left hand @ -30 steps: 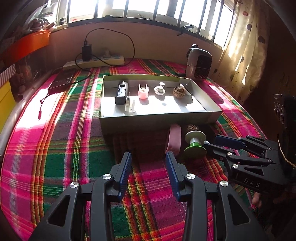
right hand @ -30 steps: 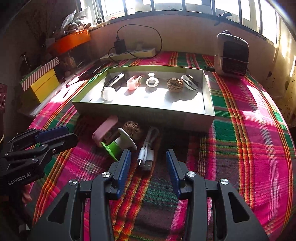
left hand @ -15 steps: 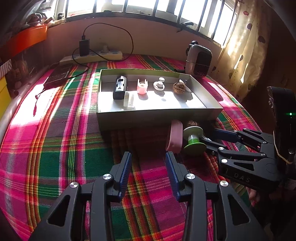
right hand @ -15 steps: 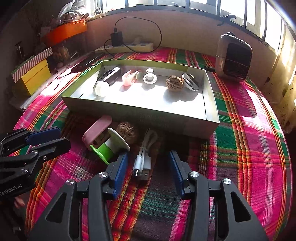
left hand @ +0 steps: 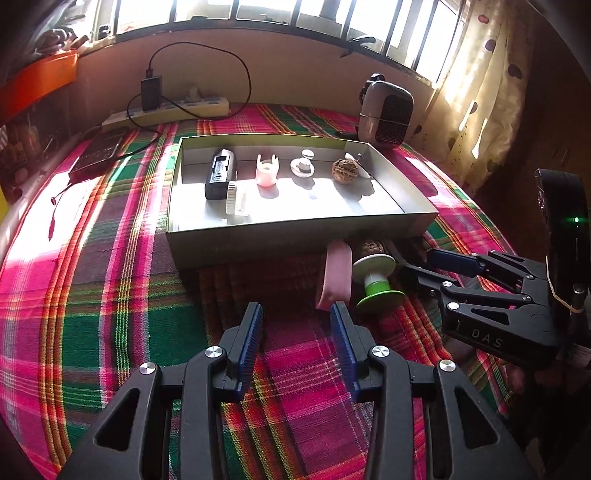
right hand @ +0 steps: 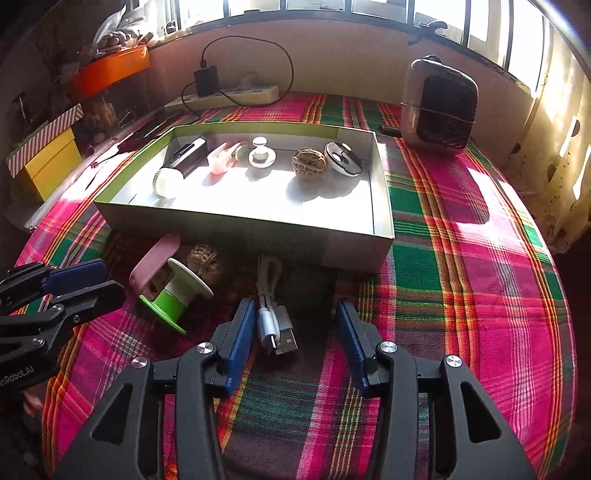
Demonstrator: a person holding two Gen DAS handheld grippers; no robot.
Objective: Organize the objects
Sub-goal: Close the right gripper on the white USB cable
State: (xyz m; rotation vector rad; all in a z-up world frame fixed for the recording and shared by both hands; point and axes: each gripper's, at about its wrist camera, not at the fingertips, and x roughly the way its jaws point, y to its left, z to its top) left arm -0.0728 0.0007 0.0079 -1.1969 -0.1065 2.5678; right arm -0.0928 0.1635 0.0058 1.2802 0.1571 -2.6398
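Straddling the white cable [right hand: 275, 325] on the plaid cloth [right hand: 461, 295], the right gripper [right hand: 295, 325] stands wide, pads clear of it; the left gripper [left hand: 297, 328], also wide, holds nothing before the box [left hand: 295, 236].

Bright sun came through the windows [left hand: 258, 11] at the back, white glare filled the box [right hand: 380, 206] floor, dark shadow lay in front of it, picture edges curved and went black, everything looked sharp.
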